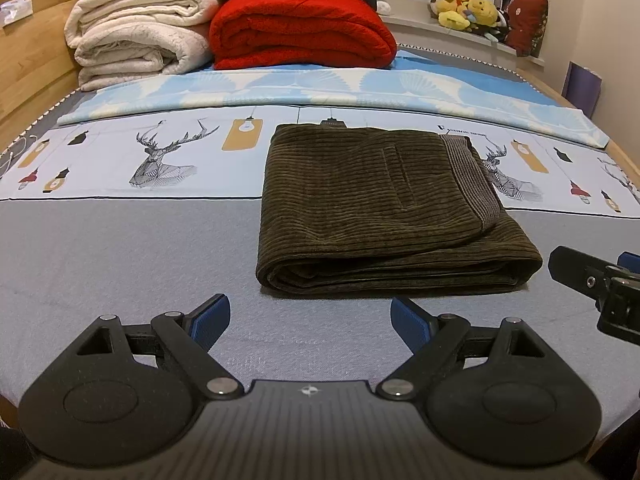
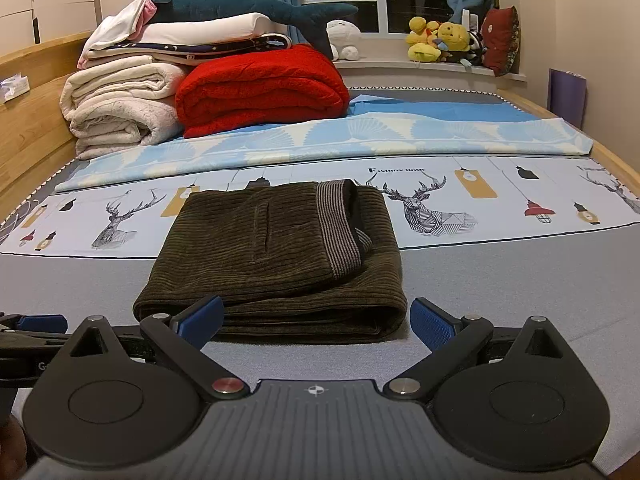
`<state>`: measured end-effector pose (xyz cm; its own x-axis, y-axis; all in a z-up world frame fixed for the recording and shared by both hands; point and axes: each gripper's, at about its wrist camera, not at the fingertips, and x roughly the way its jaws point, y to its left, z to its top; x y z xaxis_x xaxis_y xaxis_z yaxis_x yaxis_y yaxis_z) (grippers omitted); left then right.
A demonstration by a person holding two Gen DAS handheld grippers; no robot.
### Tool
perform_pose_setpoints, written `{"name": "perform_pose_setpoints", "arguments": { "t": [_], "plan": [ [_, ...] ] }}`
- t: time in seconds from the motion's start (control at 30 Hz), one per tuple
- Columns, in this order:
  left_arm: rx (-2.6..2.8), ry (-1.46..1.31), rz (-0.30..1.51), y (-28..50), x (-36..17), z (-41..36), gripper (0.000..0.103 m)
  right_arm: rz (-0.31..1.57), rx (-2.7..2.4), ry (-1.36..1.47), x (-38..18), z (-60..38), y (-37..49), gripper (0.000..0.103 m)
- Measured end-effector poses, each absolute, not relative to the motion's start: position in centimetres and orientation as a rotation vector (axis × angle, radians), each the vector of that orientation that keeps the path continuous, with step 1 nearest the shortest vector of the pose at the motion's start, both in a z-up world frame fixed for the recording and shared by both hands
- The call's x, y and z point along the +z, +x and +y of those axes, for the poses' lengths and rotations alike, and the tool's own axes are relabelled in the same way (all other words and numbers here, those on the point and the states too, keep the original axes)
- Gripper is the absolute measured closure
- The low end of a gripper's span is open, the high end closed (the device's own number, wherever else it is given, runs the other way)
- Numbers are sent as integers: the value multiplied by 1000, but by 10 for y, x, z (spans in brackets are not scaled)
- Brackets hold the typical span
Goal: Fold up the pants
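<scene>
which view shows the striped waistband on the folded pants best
The right wrist view: the striped waistband sits near centre, its stripes and folded-over end plain on the pants. The left wrist view shows the waistband only as a narrower strip along the pants' right side.

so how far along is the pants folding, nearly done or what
Looks essentially done. The dark corduroy pants lie in a compact stack of layers on the bed, striped waistband on top. Nothing is in hand: the left gripper and the right gripper are both open and empty, just short of the pile's near edge. What's left is at most squaring the slightly uneven edges.
</scene>
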<state>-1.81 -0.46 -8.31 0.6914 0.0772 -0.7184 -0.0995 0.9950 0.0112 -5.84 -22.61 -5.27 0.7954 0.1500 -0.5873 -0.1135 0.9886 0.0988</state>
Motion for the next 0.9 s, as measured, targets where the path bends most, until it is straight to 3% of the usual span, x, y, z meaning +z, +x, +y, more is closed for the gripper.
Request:
{"name": "perform_pose_setpoints", "arguments": {
  "t": [0.23,0.37,0.9],
  "plan": [
    [98,-29,801,-18,-83,-5,12,637,143,59,-52,-226,-58,4],
    [100,-27,795,-19,-83,-5,1,637,141,61,-52,-226,-58,4],
    [88,-26,789,-20,-81,-5,1,643,143,60,-54,-222,-57,4]
  ]
}}
